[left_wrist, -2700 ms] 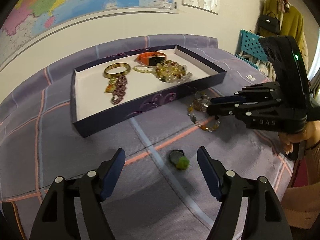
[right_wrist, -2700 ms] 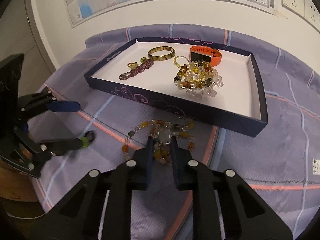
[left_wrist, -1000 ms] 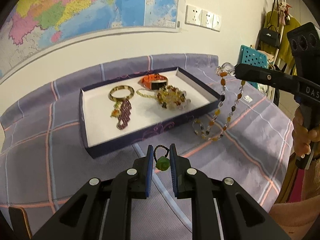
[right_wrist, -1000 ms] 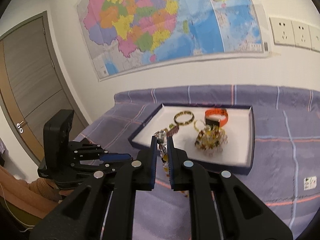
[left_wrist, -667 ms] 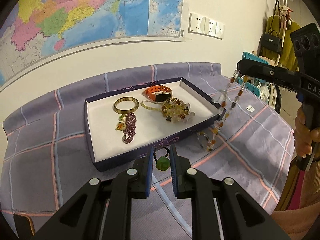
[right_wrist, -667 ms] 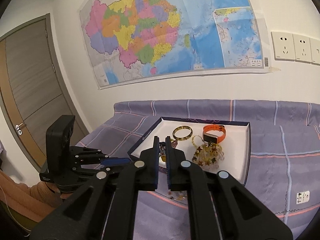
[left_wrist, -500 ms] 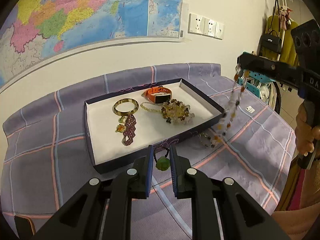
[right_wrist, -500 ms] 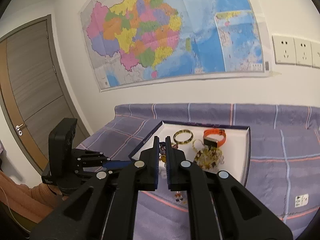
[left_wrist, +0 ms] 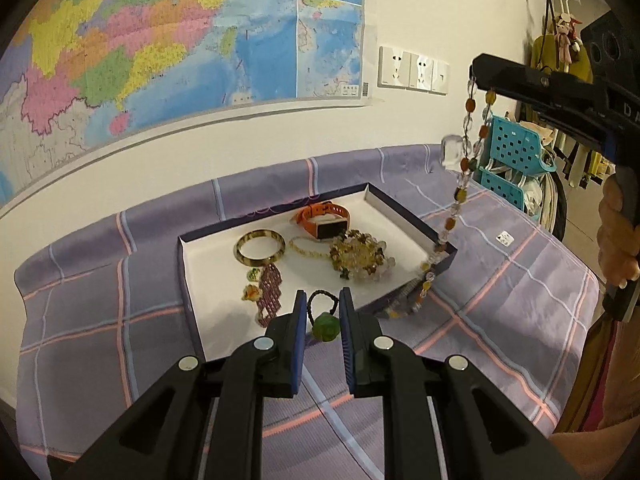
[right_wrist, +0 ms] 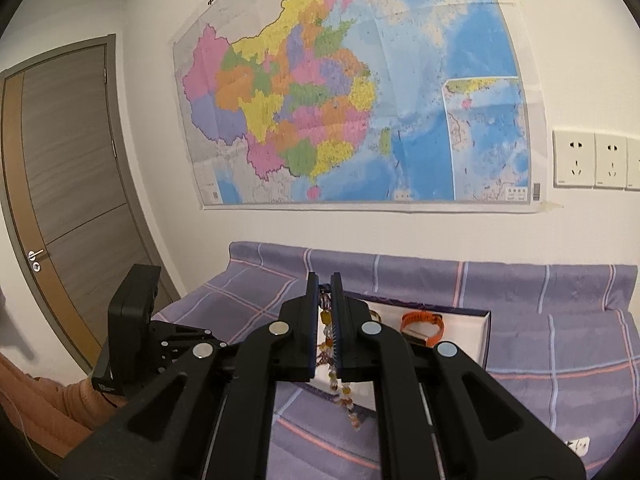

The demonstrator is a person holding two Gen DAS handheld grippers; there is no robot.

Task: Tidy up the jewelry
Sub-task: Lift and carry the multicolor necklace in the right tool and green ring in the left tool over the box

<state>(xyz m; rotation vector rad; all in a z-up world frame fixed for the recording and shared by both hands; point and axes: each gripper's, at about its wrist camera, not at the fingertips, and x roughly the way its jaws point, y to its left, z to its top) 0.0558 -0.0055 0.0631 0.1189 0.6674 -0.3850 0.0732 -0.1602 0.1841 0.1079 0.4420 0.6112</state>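
My left gripper [left_wrist: 323,304] is shut on a green bead pendant [left_wrist: 326,327] with a black cord loop, held just above the near edge of the dark blue tray [left_wrist: 404,210]. At the upper right, my right gripper [left_wrist: 478,70] is shut on a long amber and clear bead necklace [left_wrist: 460,192]. The necklace hangs down to the tray's right front corner. In the right wrist view the necklace [right_wrist: 347,402] dangles between the shut fingers [right_wrist: 310,320]. The tray [right_wrist: 482,330] holds an orange watch [left_wrist: 324,220], a bangle [left_wrist: 260,246], a purple bracelet [left_wrist: 270,288] and a bead cluster [left_wrist: 358,256].
A purple checked cloth [left_wrist: 500,300] covers the table, which stands against a wall with a map [right_wrist: 360,100] and sockets [left_wrist: 412,68]. A teal basket [left_wrist: 512,152] and hanging clothes stand at the right. A door [right_wrist: 68,180] is at the left.
Both grippers have risen. The right one has drawn the necklace up off the cloth until it hangs nearly full length beside the tray. The pendant stays pinched in the left.
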